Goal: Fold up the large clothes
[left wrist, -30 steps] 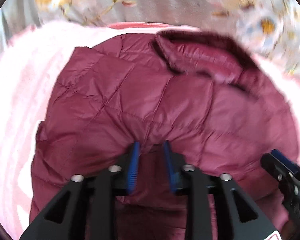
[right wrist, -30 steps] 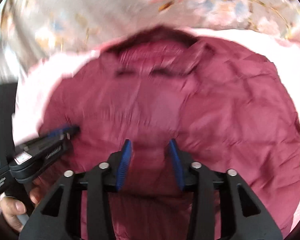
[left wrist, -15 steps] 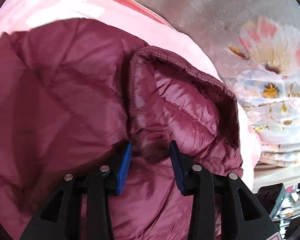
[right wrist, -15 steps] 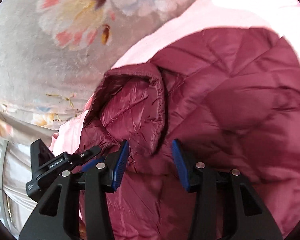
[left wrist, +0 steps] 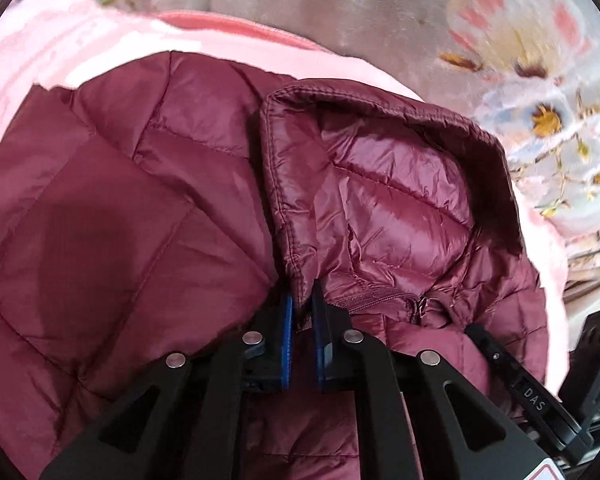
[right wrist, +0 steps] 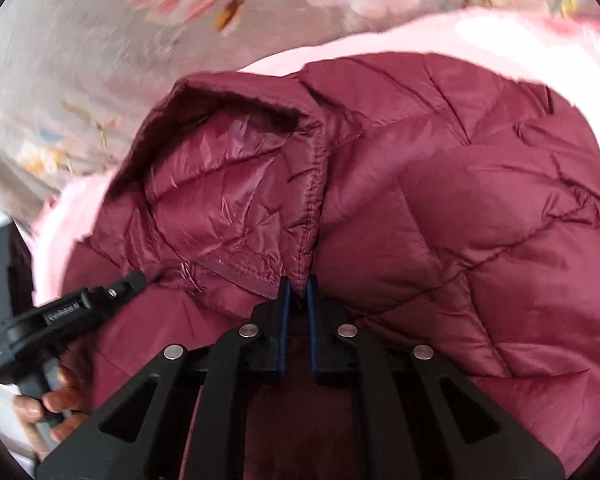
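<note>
- I see my left gripper [left wrist: 301, 312] at 6 o'clock in its own view. Its blue pads are closing on the stitched edge of the jacket's collar [left wrist: 380, 192], and the cloth is pinched between them.
- My right gripper [right wrist: 296, 292] is at 6 o'clock in its view too. It is squeezed shut on the other collar edge, with a thin fold of cloth between the pads.
- The dark red puffy jacket [left wrist: 112, 208] fills most of both views. It lies on a soft pink blanket [left wrist: 80, 40].
- The collar stands up and open, so I can see its shiny inside. A zipper [left wrist: 376, 300] runs along the collar's bottom, between my two grippers.
- A flowery cloth [right wrist: 80, 60] shows past the blanket, from 10 to 2 o'clock.
- In the right view, a hand [right wrist: 48, 408] at 8 o'clock holds the left gripper's handle.
</note>
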`<state>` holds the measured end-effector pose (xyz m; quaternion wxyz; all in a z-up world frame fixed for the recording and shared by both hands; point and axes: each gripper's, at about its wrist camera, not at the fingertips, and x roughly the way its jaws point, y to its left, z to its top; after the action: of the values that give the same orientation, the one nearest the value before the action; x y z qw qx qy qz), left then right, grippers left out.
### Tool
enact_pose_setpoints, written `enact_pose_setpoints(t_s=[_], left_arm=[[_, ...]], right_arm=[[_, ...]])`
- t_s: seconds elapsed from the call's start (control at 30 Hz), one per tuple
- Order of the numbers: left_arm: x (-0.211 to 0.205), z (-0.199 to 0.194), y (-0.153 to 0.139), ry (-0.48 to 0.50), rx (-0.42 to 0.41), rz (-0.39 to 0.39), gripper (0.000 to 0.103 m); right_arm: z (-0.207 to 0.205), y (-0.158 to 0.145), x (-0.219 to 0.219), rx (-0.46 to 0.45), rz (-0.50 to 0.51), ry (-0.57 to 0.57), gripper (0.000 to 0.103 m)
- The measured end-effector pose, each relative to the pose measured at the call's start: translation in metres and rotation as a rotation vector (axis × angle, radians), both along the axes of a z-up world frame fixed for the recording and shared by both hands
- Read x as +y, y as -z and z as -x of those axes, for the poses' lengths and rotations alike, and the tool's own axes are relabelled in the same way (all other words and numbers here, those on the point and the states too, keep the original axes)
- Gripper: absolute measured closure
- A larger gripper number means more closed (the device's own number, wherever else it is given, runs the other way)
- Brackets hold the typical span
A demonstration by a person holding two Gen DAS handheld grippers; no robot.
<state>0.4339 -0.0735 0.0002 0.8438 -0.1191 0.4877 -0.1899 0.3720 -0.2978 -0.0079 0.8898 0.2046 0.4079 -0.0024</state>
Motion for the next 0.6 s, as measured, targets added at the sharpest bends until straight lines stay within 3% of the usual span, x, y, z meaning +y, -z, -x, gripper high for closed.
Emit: enact_pose_setpoints(t_s=[0.1,0.23,0.37,0.5,0.6], left_arm=[[-0.006,0.001,0.0,0.003,-0.031,-0.036,0.093],[-0.001,0.007,-0.016,0.007,-0.029,-0.062,0.085],[0.014,0.007,-0.052,0.017,-0.075,-0.067,0.086],[0.005,-0.025,-0.092,-0.021,-0.12,-0.068,0.086],[-0.003,-0.065,-0.111,-0.09,-0.124,0.005,0.086]], right_arm=[[-0.002,0.0,0.0,0.002,-0.016,-0.003,0.097],[0.008,-0.01,-0.017,0.044,-0.119,0.005,0.093],[0.02,-0.052,-0.034,-0.035,-0.073,0.033,0.088],[-0.017,-0.091,-0.039,-0.117,-0.049,0.077,0.088],[-0.047,-0.105,-0.04,-0.163,-0.076,0.09,0.087]])
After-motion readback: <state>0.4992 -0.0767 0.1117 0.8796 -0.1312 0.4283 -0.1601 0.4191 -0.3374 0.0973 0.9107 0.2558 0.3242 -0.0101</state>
